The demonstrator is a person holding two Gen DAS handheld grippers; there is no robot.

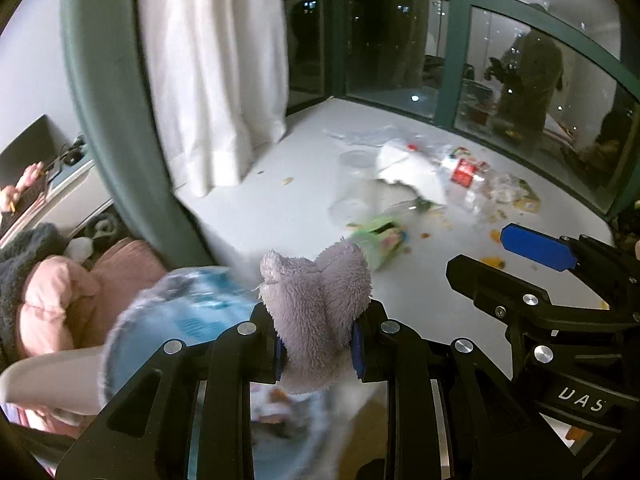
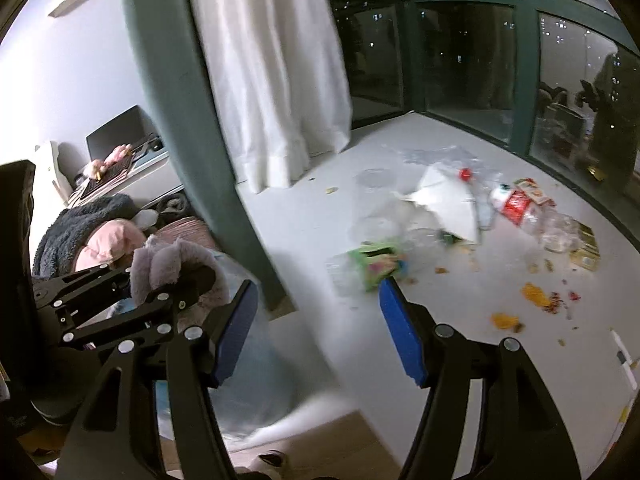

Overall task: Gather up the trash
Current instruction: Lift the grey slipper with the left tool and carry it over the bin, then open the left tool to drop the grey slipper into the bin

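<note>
Trash (image 2: 460,216), a plastic bottle (image 2: 524,212), white paper (image 1: 408,172) and crumbs, lies scattered on the white floor (image 1: 280,200) by the windows. The left gripper (image 1: 318,348) clenches a fluffy grey cloth (image 1: 320,300); the right gripper (image 2: 316,332) stands released, empty.

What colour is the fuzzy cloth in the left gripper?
Pale lilac-grey fuzzy cloth in the left gripper; clearest in the left wrist view.

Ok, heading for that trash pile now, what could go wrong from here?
1. The left gripper is shut on a fluffy grey cloth, so only the open, empty right gripper can pick up.
2. The clear plastic bottle and wrappers look slippery and may squirt from the pads.
3. Crumbs scattered across the white sill are likely too small to pinch.
</note>
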